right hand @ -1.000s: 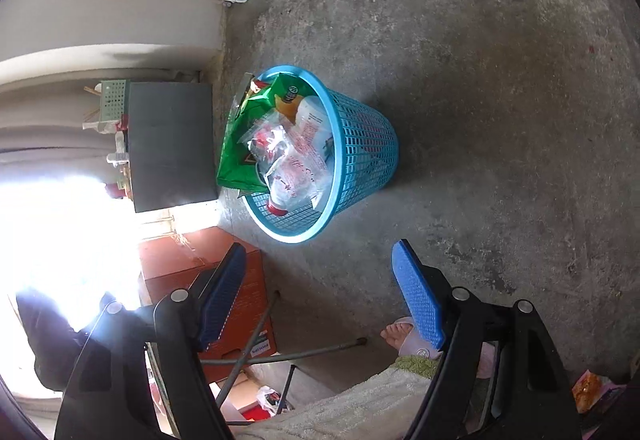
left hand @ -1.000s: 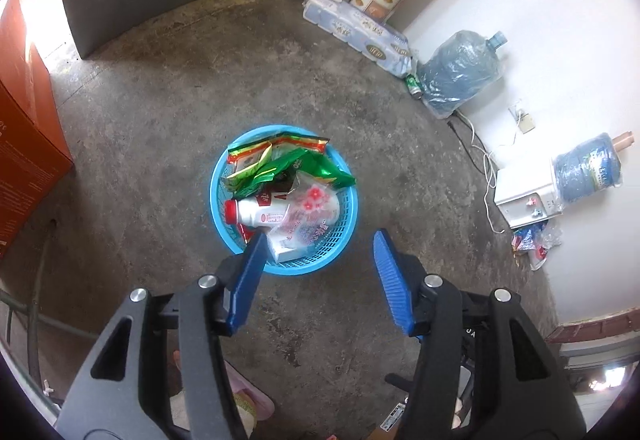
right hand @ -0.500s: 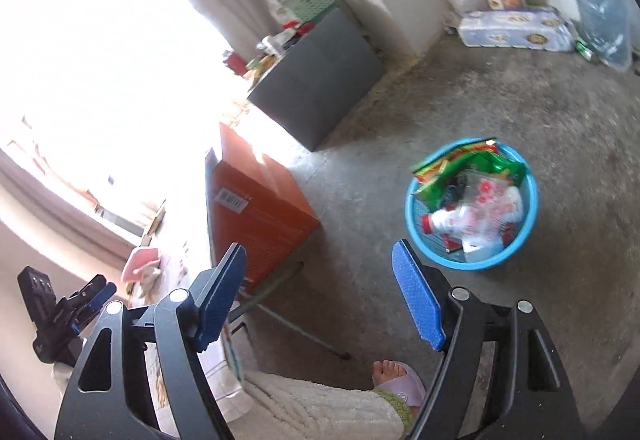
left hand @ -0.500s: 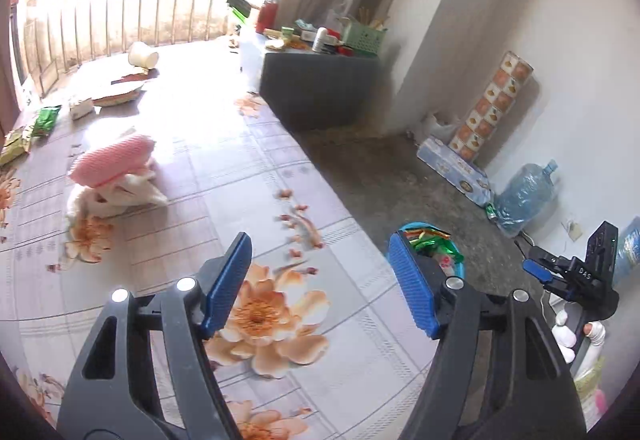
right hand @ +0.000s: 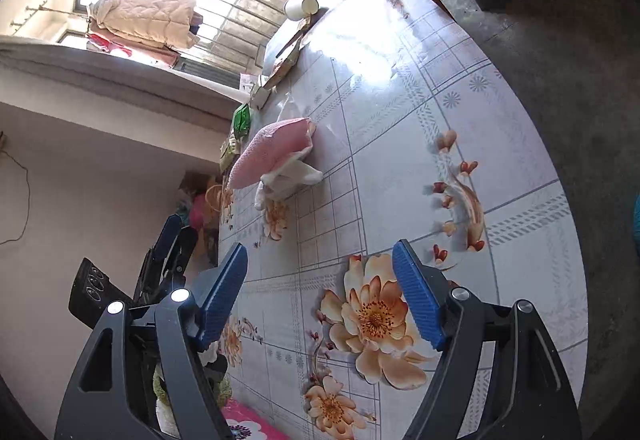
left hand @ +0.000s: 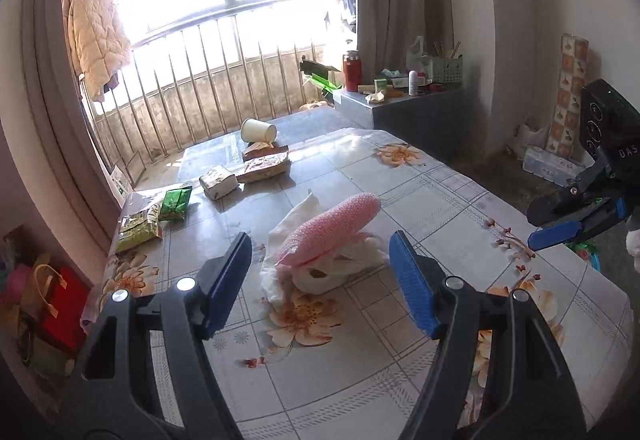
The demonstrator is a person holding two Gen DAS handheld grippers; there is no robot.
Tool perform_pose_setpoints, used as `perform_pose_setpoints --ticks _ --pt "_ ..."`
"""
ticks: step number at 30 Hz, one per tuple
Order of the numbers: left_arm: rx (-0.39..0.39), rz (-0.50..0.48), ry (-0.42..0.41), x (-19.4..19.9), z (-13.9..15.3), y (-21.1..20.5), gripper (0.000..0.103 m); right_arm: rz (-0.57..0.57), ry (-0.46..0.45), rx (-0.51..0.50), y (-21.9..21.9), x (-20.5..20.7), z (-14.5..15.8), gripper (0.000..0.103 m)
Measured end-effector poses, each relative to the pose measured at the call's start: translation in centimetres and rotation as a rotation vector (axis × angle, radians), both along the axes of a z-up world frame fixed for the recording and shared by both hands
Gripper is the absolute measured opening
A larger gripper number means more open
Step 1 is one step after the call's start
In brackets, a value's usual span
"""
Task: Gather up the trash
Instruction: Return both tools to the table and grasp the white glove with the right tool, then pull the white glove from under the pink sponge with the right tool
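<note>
A pink foam net (left hand: pixel 332 228) lies on crumpled white paper (left hand: pixel 340 272) in the middle of the floral table (left hand: pixel 440 199); it also shows in the right wrist view (right hand: pixel 272 151). My left gripper (left hand: pixel 322 280) is open and empty, just short of the pile. My right gripper (right hand: pixel 320 292) is open and empty over the table's near part; it shows at the right edge of the left wrist view (left hand: pixel 568 224). Farther back lie green packets (left hand: pixel 174 201), a white packet (left hand: pixel 218 185), brown wrappers (left hand: pixel 266 163) and a tipped paper cup (left hand: pixel 258 129).
The blue bin's rim (left hand: pixel 592 260) peeks past the table's right edge. A grey cabinet (left hand: pixel 416 111) with bottles stands behind. Window bars (left hand: pixel 200 59) and a hanging coat (left hand: pixel 96 35) are at the back. Red bags (left hand: pixel 60 304) sit left of the table.
Both grippers have swung up from the blue bin on the floor to the table. The left one now faces the pink net pile up close.
</note>
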State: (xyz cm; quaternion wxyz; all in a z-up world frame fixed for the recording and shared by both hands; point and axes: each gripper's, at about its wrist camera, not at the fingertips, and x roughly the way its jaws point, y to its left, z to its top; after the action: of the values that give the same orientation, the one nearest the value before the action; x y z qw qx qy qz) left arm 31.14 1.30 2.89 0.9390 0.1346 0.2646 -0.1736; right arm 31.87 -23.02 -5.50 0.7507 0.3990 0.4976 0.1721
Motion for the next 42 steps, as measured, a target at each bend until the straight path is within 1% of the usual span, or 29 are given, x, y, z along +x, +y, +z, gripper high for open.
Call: perform_pose_setpoints --ticks 1,3,5,8,10,11,14,17,19,20,22,24,27,28,30,31,32,33,35,36,38,40,42 --pt "0.025 -0.019 0.0 0.7 -0.6 -0.5 0.067 0.002 0.012 0.001 0.5 0.5 -0.2 0.074" --pt "0.072 -0.044 0.035 2.8 -1.9 -1.2 0.067 0.005 0.025 -0.006 1.3 1.0 -0.5 0.074" --pt "0.081 -0.031 0.077 4.9 -3.1 -1.2 0.065 0.01 0.038 -0.021 1.7 1.5 -0.6 0.074" --pt "0.038 -0.042 0.124 6.9 -4.0 -1.0 0.057 0.018 0.057 -0.053 1.7 1.9 -0.9 0.074" --pt "-0.006 -0.07 0.15 7.4 -4.3 -0.9 0.051 0.022 0.066 -0.077 1.6 2.5 -1.0 0.074" --pt "-0.024 -0.08 0.165 7.4 -4.5 -0.7 0.046 0.022 0.069 -0.088 1.6 2.6 -0.9 0.074" --pt "-0.047 -0.083 0.167 7.6 -4.7 -0.3 0.042 0.022 0.056 -0.112 1.8 3.9 -0.5 0.074" --pt "-0.067 -0.088 0.177 7.5 -4.7 0.2 0.038 0.035 0.032 -0.16 3.0 6.0 -0.1 0.074" --pt "-0.086 -0.08 0.189 7.5 -4.6 0.8 0.036 0.063 0.013 -0.198 4.2 7.4 0.1 0.074" --pt "-0.097 -0.072 0.196 7.7 -4.6 1.3 0.034 0.079 0.006 -0.223 4.9 8.2 0.2 0.074" --pt "-0.122 -0.035 0.199 7.9 -4.4 2.4 0.03 0.111 -0.007 -0.27 6.6 10.0 -0.2 0.073" --pt "-0.186 -0.001 0.222 8.1 -4.3 4.0 0.027 0.132 -0.01 -0.326 8.0 11.4 -0.7 0.07" --pt "-0.309 0.046 0.262 8.4 -3.8 6.8 0.024 0.157 -0.016 -0.386 9.9 13.3 -1.6 0.064" --pt "-0.339 0.059 0.269 8.3 -3.6 7.6 0.022 0.166 -0.023 -0.416 10.5 13.8 -1.7 0.06" --pt "-0.381 0.078 0.281 8.0 -3.3 8.9 0.015 0.182 -0.05 -0.472 11.6 14.3 -1.9 0.055" --pt "-0.396 0.088 0.287 7.9 -3.2 9.5 0.002 0.199 -0.065 -0.507 12.2 14.4 -1.9 0.049" --pt "-0.403 0.105 0.298 7.9 -3.3 10.0 0.0 0.209 -0.072 -0.537 12.6 14.4 -1.9 0.039" --pt "-0.405 0.12 0.313 7.9 -3.5 10.5 0.0 0.218 -0.073 -0.554 13.0 14.4 -1.9 0.035" --pt "-0.412 0.142 0.337 7.9 -4.1 11.2 0.0 0.243 -0.068 -0.568 13.4 13.9 -2.0 0.016" --pt "-0.417 0.142 0.346 7.7 -4.4 11.5 0.0 0.253 -0.066 -0.583 13.6 13.4 -2.0 0.011" --pt "-0.423 0.147 0.357 7.3 -4.7 11.8 0.0 0.276 -0.067 -0.611 13.7 12.5 -1.8 0.008" --pt "-0.436 0.142 0.366 6.6 -4.9 11.9 0.0 0.297 -0.062 -0.64 13.7 11.1 -1.7 0.007" --pt "-0.433 0.139 0.366 6.1 -4.8 11.7 0.0 0.321 -0.056 -0.659 13.6 9.8 -1.7 0.007"
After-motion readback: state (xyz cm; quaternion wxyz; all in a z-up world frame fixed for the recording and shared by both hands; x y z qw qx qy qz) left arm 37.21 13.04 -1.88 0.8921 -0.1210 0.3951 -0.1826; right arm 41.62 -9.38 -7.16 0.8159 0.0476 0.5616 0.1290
